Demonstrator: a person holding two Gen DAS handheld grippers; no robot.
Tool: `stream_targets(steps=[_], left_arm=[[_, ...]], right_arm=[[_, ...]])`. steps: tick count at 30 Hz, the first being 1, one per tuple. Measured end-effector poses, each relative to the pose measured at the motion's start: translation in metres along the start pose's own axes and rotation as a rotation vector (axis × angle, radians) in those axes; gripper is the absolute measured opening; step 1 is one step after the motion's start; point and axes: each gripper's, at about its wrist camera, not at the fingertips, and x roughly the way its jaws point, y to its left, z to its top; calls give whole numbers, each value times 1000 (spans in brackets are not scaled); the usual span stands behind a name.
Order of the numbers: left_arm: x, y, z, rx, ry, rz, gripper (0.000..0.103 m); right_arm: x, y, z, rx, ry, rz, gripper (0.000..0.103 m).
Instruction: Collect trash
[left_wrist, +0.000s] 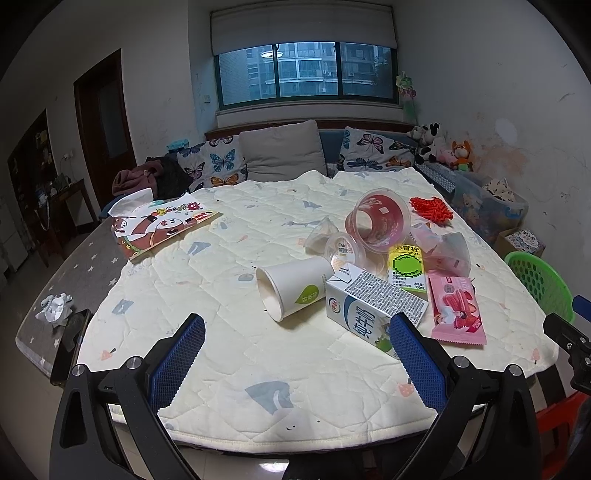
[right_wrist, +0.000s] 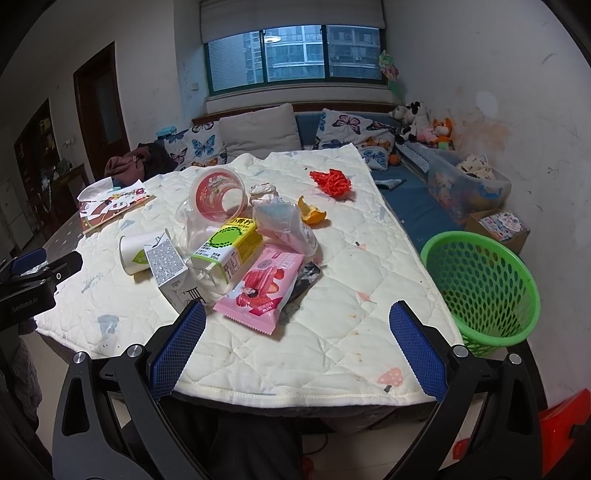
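On the quilted surface nothing looks collected yet: as far as both views show, the green basket at the right edge is empty, and all the trash still lies in a loose heap right of centre.

At far left, off the quilt, a crumpled paper scrap lies on the star-patterned cloth, and a cartoon picture book lies near the back left; whether that counts as trash I cannot tell. Next comes a white paper cup on its side with a green leaf logo whose small characters are too blurred to read. Touching it is a milk carton, tipped over, with large blue Chinese characters and a block of fine print I cannot make out. Behind them lie small clear plastic tubs and a larger red-tinted tub. The yellow drink box reads "小青柠" and "300mL". A crumpled plastic bag rests behind it, and a pink strawberry snack wrapper lies nearest the basket, its lettering unreadable. An orange peel and a red frilly object lie farther back.

The left gripper hovers with jaws wide apart and empty, before the cup and carton. The right gripper is likewise spread and empty, near the wrapper. My judgement: the task is at its start, with every piece left to move.
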Motion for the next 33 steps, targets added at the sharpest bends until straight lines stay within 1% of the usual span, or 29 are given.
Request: stream_targets(steps=[15,20,23,29,33], left_arm=[[20,3,13,-7,38,12,97],[32,7,19,-31,73,12,97],[40,9,22,-51,100,3,97],[53,13,29,-76,126,5,97],[60,17,31,-89,142,2,97]], right_arm=[[18,-6,6,-1,19,18,99],[27,-9,13,-2,22,31,99],[37,-11,19,-4,32,49,99],[56,-11,31,-23,38,87,98],[73,-8,42,-52,47,114,94]])
